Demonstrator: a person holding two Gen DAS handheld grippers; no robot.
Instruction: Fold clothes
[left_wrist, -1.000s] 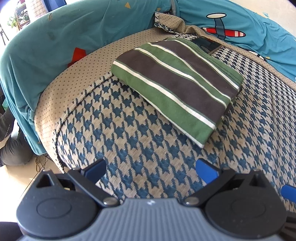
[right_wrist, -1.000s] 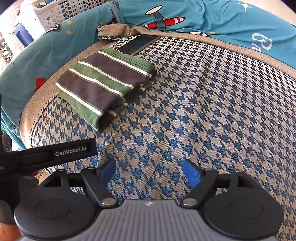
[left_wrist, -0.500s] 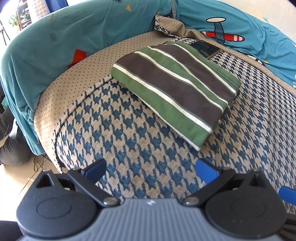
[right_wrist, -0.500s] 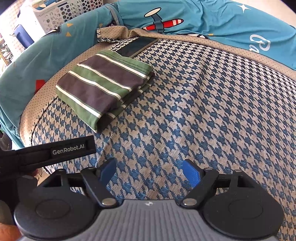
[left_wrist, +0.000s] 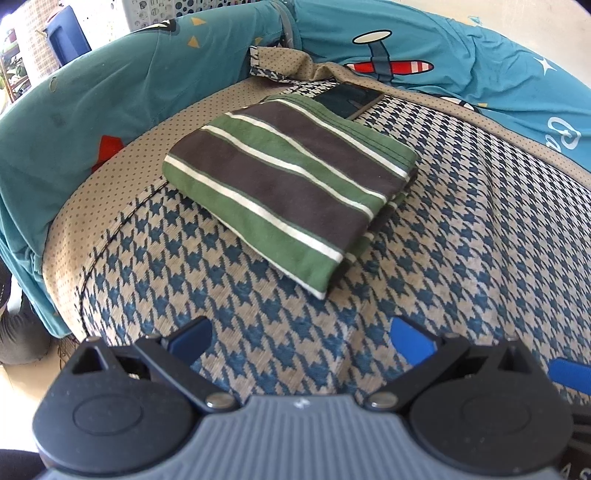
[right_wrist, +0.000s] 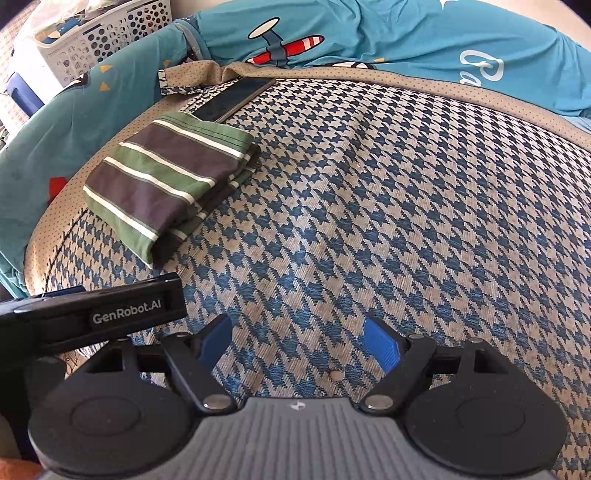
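Retreat marks the last second: both grippers, left (left_wrist: 299, 338) and right (right_wrist: 297, 338), have drawn back with fingers spread wide and empty, leaving the striped garment (left_wrist: 291, 184) folded on the bed (right_wrist: 388, 221), apparently finished.

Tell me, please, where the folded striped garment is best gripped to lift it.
Probably at the near corner of the folded striped garment, approached from the open houndstooth mat side. There the layered edges lie exposed, so the tongs could pinch all of them; the far side abuts a phone.
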